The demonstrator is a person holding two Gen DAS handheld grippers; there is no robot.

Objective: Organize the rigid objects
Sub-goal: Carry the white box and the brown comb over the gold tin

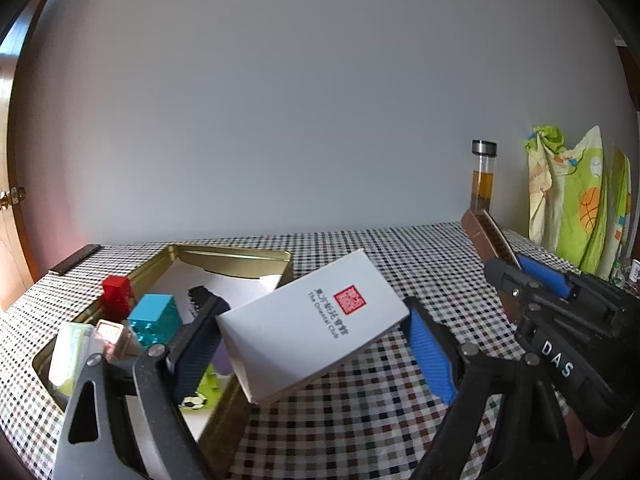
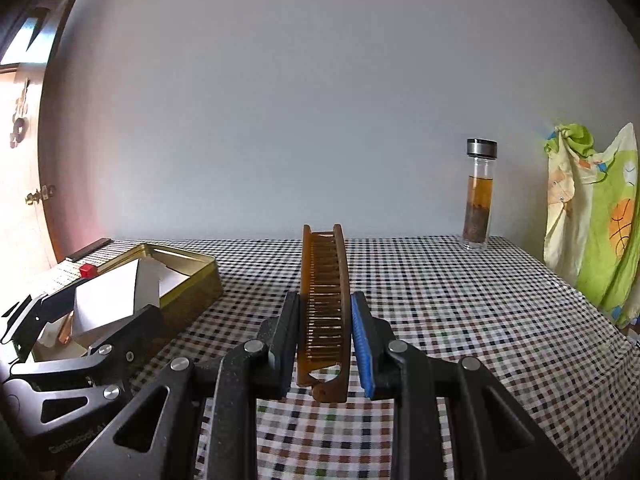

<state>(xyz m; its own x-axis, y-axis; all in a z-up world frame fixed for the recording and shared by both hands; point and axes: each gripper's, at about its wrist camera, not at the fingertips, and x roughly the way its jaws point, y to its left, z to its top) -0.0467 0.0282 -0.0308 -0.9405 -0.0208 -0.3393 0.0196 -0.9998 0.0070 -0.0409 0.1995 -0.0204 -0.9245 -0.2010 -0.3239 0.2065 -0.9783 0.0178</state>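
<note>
One comb lengthwise between right tool pads

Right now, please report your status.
Left gripper holds white box over gold tin. Right gripper shut on brown comb. Nothing blocks.

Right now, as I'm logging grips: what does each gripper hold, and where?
The left gripper clamps the white box across its width; the right gripper pinches the brown comb by its sides, near the hinged end.
</note>
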